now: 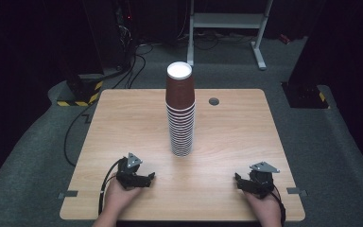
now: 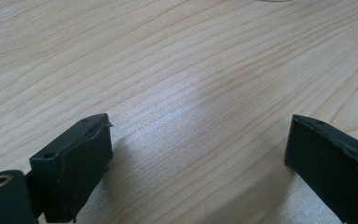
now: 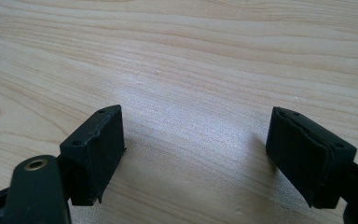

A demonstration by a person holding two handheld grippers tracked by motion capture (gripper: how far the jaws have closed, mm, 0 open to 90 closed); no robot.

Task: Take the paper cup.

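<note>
A tall stack of cups stands upright in the middle of the wooden table. The cups are dark red on the outside with white rims, and they sit upside down, one over the other. The top one shows its white bottom. How many cups there are is hard to count, because the rims are packed close.

From the stack, the left gripper is at about 7 o'clock and the right gripper is at about 5 o'clock. Both are near the table's front edge and well apart from the cups. Each rests low on the table in a person's hand, and the arms are cut off at the bottom of the high view.

In the left gripper view, the left gripper has its two black jaws spread wide, with only bare wood between them. The right-hand jaw is cut off by the picture's edge. In the right gripper view, the right gripper is spread wide too, holding nothing.

A small round hole sits in the table at about 1 o'clock from the stack. Behind the table the room is very dark. A white frame and some cables on the floor can be made out, but little else.
</note>
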